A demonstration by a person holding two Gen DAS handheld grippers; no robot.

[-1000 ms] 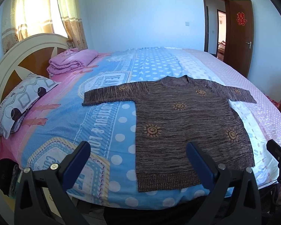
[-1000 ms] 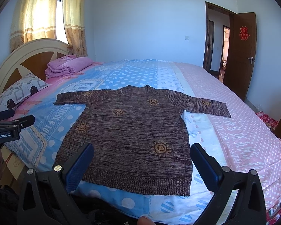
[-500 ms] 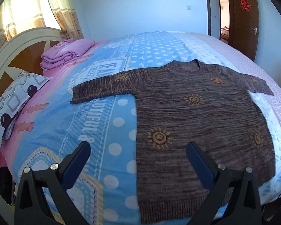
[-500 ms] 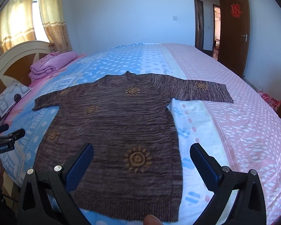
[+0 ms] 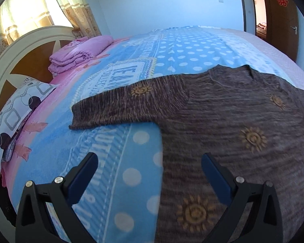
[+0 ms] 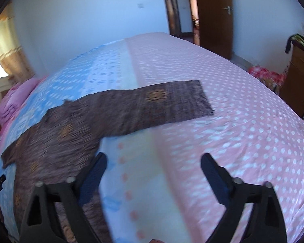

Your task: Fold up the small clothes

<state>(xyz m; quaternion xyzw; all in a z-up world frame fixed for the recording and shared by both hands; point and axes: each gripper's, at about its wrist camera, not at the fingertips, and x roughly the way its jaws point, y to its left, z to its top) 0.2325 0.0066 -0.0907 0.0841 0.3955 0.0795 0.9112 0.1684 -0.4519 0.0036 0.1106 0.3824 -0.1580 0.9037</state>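
The sweater (image 5: 233, 125) is laid flat and face up on the bed (image 5: 131, 145), its body near the front edge and both sleeves spread straight out to the sides. The left sleeve (image 5: 127, 103) reaches toward the headboard (image 5: 20, 60) end; the right sleeve (image 6: 168, 103) lies across the pink dotted part of the cover toward the foot end. No fold is seen in the body or in either sleeve, and the hem is out of frame. The task is therefore judged to be at its start: the garment is spread, nothing is folded yet, and sleeves and body all remain to be turned in.

The left gripper (image 5: 150, 174) is held over the near part of the bed with its jaws wide apart; the sweater's left side edge lies beneath the gap, but nothing is gripped. The right gripper (image 6: 154, 174) is seen over the cover just beside the sweater's right side edge. Its jaws have just been closing a little, yet they stand well apart, with only bare cover under them and nothing held. The right-wrist view is blurred, so fine detail there cannot be confirmed.

A folded pink blanket (image 5: 81, 52) and a pillow (image 5: 16, 117) lie at the headboard end, well apart from the sweater. A door (image 6: 212, 14) stands open beyond the foot end.
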